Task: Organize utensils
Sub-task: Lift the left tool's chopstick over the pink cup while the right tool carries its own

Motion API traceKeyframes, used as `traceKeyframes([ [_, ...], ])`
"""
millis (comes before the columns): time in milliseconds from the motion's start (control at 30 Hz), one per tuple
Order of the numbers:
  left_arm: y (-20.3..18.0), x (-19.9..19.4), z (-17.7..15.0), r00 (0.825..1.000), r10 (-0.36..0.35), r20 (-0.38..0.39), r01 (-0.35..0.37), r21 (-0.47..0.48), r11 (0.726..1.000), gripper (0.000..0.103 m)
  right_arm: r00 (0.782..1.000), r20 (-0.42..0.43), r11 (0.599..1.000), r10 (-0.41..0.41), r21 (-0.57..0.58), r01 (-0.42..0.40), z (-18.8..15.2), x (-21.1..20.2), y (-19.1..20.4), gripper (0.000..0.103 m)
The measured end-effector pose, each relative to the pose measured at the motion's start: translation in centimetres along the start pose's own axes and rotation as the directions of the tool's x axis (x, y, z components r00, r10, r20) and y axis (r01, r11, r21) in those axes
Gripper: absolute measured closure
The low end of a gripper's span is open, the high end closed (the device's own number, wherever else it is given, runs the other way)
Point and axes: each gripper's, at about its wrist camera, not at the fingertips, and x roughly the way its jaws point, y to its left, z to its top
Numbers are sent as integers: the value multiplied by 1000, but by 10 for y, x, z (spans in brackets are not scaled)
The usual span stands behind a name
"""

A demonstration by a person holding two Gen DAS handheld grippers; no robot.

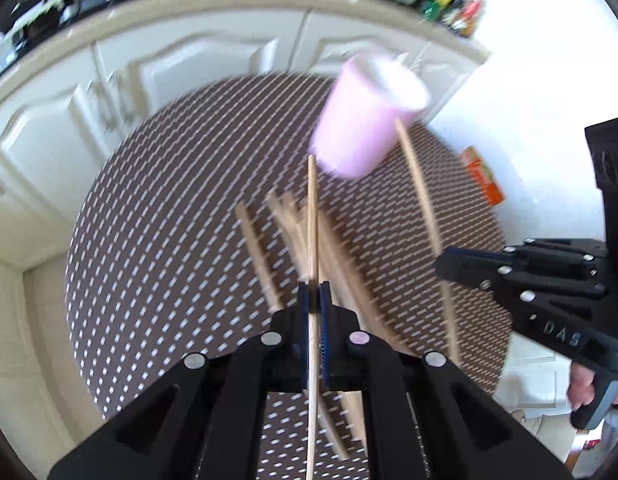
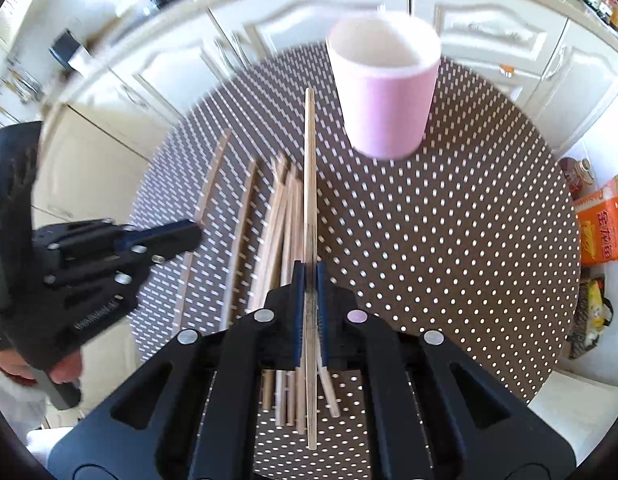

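A pink cup (image 2: 385,92) stands upright on the round brown dotted table (image 2: 449,240); it also shows, blurred, in the left wrist view (image 1: 365,120). My left gripper (image 1: 313,296) is shut on a wooden chopstick (image 1: 312,220) that points toward the cup. My right gripper (image 2: 307,276) is shut on another chopstick (image 2: 309,152), its tip just left of the cup. The right gripper also shows in the left wrist view (image 1: 445,264), holding its chopstick (image 1: 419,188). Several loose chopsticks (image 2: 275,216) lie on the table left of the held one.
White kitchen cabinets (image 2: 269,28) curve behind the table under a cluttered counter. An orange packet (image 2: 601,224) and other packets lie on the floor to the right. The left gripper (image 2: 189,234) and hand show at the left of the right wrist view.
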Motion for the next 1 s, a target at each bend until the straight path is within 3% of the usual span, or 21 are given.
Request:
traceKeyframes([
  [267, -43, -32, 42, 989, -56, 134, 50, 45, 998, 98, 985, 155, 996, 80, 36, -86, 5, -80, -33, 97],
  [400, -58, -44, 74, 975, -60, 213, 54, 34, 998, 98, 964, 244, 993, 102, 36, -114, 33, -107, -41, 97],
  [500, -68, -52, 103, 954, -61, 293, 58, 19, 998, 98, 940, 317, 990, 124, 31, -141, 56, -127, -54, 97],
  [733, -80, -66, 171, 880, -26, 475, 41, -22, 999, 98, 876, 468, 990, 121, 12, -143, 126, -144, -68, 97],
  [867, -83, -65, 199, 843, 32, 537, -7, -47, 999, 98, 854, 511, 993, 98, 8, -118, 154, -136, -73, 97],
  [1000, -79, -55, 212, 824, 63, 564, -13, -93, 996, 98, 844, 529, 993, 87, 17, -113, 169, -122, -81, 97],
])
